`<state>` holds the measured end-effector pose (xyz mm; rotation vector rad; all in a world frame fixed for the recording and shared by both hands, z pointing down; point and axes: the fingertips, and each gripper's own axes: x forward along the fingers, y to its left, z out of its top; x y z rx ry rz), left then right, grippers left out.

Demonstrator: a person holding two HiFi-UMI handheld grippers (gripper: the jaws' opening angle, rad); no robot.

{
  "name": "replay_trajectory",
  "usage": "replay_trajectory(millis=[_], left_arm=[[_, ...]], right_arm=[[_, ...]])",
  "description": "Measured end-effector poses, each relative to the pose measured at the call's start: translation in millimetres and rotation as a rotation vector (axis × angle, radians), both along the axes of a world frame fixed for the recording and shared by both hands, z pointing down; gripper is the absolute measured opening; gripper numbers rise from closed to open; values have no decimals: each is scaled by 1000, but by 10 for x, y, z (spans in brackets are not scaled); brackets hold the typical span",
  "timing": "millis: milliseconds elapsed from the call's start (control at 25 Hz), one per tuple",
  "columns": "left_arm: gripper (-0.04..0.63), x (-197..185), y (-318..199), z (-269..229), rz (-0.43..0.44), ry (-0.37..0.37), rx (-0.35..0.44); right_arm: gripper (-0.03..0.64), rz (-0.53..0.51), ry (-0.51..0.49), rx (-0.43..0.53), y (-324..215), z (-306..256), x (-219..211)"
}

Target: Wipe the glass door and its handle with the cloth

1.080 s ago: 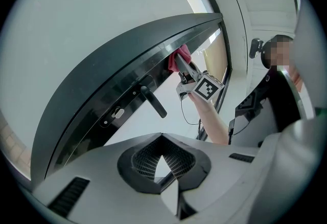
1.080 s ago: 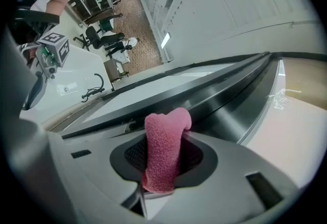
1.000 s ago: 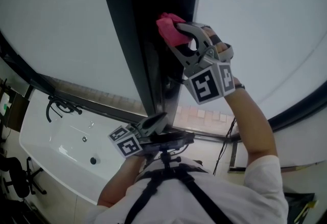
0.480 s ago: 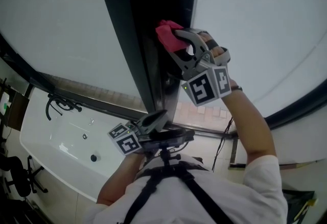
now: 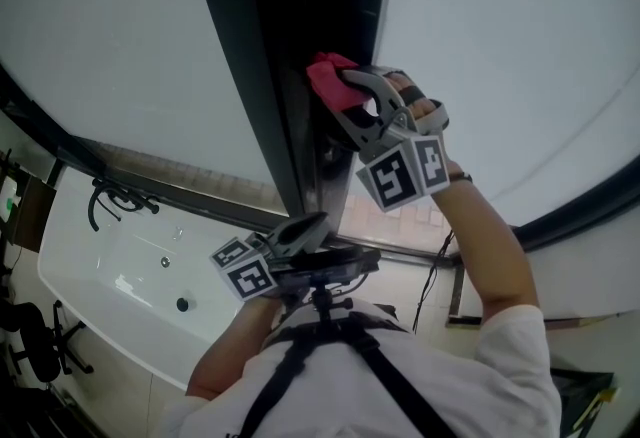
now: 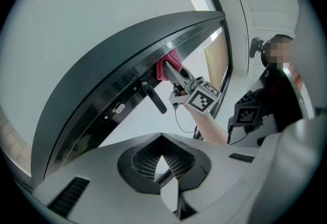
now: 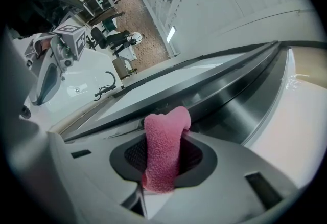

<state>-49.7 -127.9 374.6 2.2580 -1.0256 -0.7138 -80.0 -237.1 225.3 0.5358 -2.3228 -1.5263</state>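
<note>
The cloth (image 5: 328, 79) has been drawn slightly along the dark door frame (image 5: 265, 46), clamped in the right tongs (image 5: 348, 89) and pressed against it. The left tongs (image 5: 300, 229) are held together, empty.

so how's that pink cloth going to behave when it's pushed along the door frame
Probably floppy: the pink cloth bends over past the jaws of the right gripper. Its fuzzy pile should drag rather than slip on the dark door frame. It looks light for its bulk.
</note>
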Motion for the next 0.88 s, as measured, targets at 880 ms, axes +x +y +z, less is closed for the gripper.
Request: replay_trajectory(millis=[880], left_arm=[[-8, -42, 71, -17, -3, -3, -6]], right_arm=[[100, 27, 74, -188, -31, 405, 18]])
